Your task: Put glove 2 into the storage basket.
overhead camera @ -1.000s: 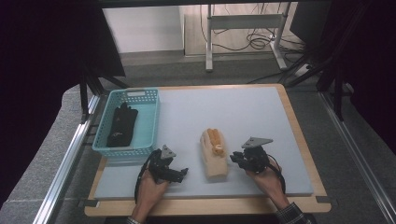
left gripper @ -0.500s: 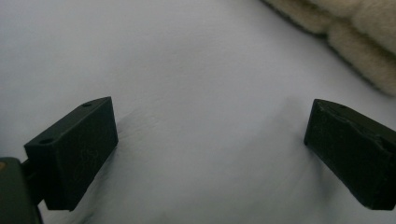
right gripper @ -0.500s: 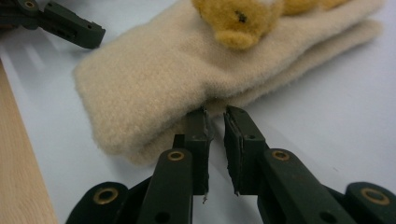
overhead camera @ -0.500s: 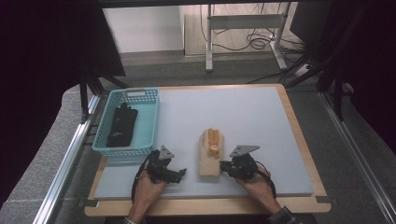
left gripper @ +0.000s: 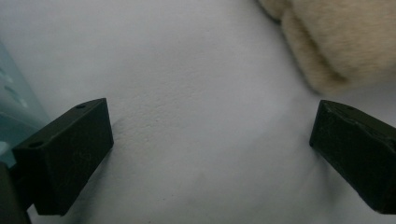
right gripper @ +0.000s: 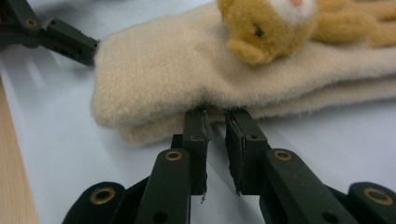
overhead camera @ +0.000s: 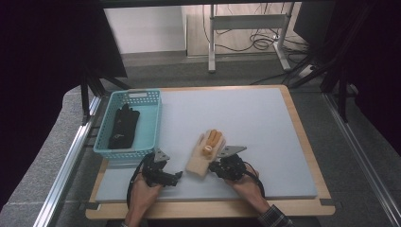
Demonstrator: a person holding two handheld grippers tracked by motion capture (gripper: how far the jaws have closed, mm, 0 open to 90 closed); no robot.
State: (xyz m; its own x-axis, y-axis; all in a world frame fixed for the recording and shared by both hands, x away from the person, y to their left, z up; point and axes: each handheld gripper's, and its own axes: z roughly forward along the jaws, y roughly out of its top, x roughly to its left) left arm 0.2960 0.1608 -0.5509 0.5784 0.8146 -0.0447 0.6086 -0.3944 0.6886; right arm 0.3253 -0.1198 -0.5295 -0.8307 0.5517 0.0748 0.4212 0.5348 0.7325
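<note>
1. While the beige glove [overhead camera: 204,156] lies flat on the pale mat of the desk [overhead camera: 265,123], just right of the teal basket [overhead camera: 128,124], both hand-held grippers sit at its cuff end, one to each side.
2. The right hand-held gripper [right gripper: 215,116] has its jaws nearly pressed together, with a narrow gap between them and the tips touching the lower edge of the glove's cuff. Nothing is visibly pinched between them, so it looks like a nudge or an approach under the edge, not a grip.
3. The left hand-held gripper [left gripper: 210,140] is spread wide over bare mat, with the glove's fuzzy edge [left gripper: 327,42] just beyond its far jaw. It seems poised to take the cuff from that side.
4. A black glove [overhead camera: 124,126] already lies inside the basket, which suggests the beige one is meant to follow it. That would explain why the grippers work at the cuff end.
5. The beige glove appears folded or doubled, two layers showing at its edge, and carries a small orange-brown plush bear [right gripper: 266,28] on top.
6. No brand, label or writing can be read anywhere.
</note>
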